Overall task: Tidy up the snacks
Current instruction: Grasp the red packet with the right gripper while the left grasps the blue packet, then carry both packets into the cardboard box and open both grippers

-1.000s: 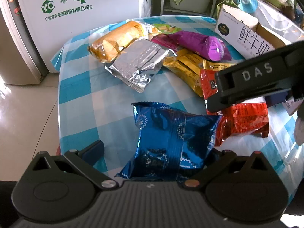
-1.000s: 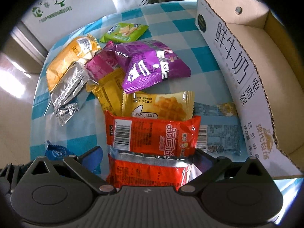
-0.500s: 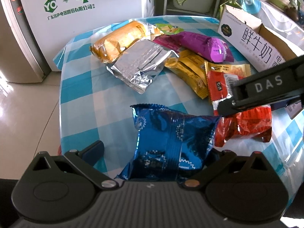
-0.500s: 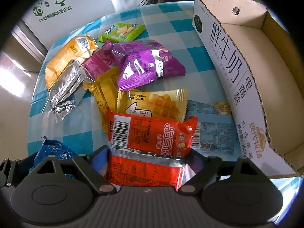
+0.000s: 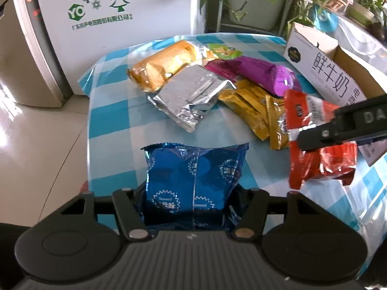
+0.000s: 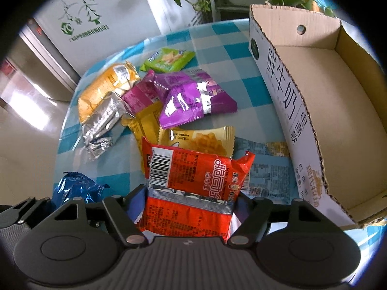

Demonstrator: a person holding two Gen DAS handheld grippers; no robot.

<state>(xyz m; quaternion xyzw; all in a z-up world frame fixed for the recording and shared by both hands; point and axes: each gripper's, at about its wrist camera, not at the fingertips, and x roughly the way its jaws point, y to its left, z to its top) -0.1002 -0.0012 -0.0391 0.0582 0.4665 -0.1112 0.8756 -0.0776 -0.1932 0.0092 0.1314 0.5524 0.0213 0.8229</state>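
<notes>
left tongs [image 5: 191,207]: jaws have just been closing; now clamped on the blue packet [image 5: 193,176], pads against both its sides.
blue packet: near the left edge of the table [image 5: 108,120], squeezed narrower than half a second ago; whether it is off the cloth cannot be told.
loose pile: orange packet [image 6: 106,89], silver packet [image 6: 101,125], yellow packets [image 6: 145,120], purple packet [image 6: 193,99], green packet [image 6: 169,59] lie untouched mid-table, toward the far edge.
right tongs [image 6: 191,215]: jaws have just been closing; now gripping the red packet [image 6: 193,176], which sits raised and tilted against the earlier frames.
carton [image 6: 333,111]: open cardboard tray at the right edge of the table, nothing seen inside.
meaning: both grasps judged secured; first two snacks ready for transfer, carton the likely destination. Rest of pile not yet sorted.
</notes>
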